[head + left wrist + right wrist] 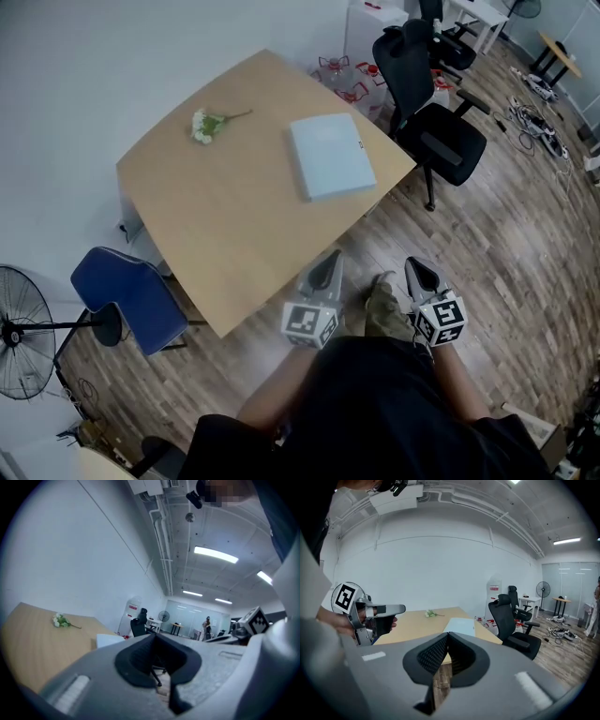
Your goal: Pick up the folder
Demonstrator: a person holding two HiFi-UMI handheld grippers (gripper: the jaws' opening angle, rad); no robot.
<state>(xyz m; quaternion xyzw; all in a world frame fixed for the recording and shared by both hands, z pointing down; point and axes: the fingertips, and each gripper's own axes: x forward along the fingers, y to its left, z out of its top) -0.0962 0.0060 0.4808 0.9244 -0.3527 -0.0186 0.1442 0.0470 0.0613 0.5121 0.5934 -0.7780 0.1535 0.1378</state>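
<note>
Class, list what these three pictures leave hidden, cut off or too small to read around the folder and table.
- Folder: the left gripper view shows only one corner; the shut left tongs cover the rest.
- Label on the folder: head view, print too small.
- Jugs past the table: head view, partly behind the chair, count unclear.
- Fan: head view, cut by the left edge.
</note>
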